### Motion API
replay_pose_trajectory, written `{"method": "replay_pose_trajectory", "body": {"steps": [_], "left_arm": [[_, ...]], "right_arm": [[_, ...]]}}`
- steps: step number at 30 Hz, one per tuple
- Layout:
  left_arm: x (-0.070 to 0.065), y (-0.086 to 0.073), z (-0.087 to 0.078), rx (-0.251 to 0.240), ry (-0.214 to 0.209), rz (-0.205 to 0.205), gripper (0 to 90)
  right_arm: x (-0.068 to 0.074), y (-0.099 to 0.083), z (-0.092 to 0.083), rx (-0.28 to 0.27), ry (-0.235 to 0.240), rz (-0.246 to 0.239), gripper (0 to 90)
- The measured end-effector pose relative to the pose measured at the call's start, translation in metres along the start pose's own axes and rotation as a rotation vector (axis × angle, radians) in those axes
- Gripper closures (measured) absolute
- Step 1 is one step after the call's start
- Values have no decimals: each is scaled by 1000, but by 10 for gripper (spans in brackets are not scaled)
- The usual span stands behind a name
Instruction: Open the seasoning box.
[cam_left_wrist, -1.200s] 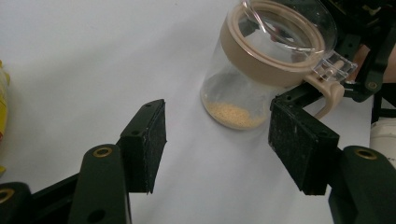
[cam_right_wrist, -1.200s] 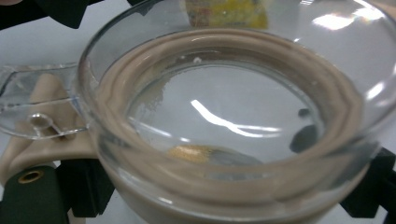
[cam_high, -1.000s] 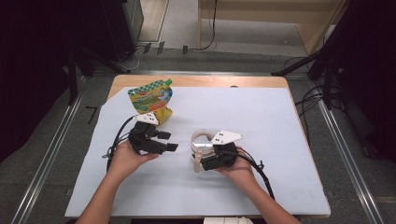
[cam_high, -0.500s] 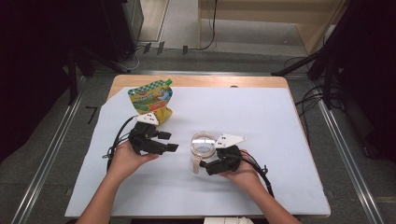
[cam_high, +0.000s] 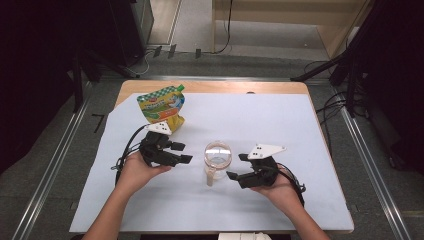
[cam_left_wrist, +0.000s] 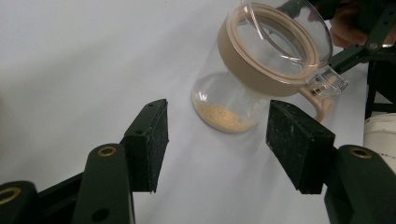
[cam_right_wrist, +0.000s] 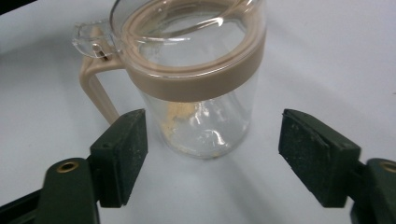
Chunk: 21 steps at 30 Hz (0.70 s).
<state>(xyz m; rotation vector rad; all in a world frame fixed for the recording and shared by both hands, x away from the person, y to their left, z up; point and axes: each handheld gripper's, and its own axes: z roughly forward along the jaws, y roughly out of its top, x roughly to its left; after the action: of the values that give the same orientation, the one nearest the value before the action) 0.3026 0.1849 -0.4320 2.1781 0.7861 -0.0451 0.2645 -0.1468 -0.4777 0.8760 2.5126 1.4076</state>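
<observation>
A clear jar (cam_high: 217, 158) with a tan collar and handle (yellowish grains at its bottom) stands upright on the white table (cam_high: 280, 130). The left gripper (cam_high: 184, 153) and right gripper (cam_high: 236, 167) flank it, jaws spread wide, holding nothing. A colourful pouch (cam_high: 162, 104) lies beyond.

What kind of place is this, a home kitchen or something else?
Probably a lab or recording workspace, not a kitchen: a table under a plain white sheet, metal floor rails on both sides, and loose cables on the grey floor.
</observation>
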Motion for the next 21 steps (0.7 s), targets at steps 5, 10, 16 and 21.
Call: {"method": "replay_pose_trajectory", "body": {"steps": [5, 10, 16, 21], "left_arm": [[-9, 4, 3, 1, -30, 22, 594], [-15, 5, 11, 52, -81, 28, 761], [-24, 10, 19, 43, -129, 62, 900], [-34, 11, 31, 100, -132, 110, 900]], "right_arm": [[-6, 10, -9, -31, -6, -21, 322], [-16, 12, -14, -31, -10, 3, 448], [-21, 16, -15, -42, -10, 120, 698], [-15, 18, -13, -30, 0, 90, 900]]}}
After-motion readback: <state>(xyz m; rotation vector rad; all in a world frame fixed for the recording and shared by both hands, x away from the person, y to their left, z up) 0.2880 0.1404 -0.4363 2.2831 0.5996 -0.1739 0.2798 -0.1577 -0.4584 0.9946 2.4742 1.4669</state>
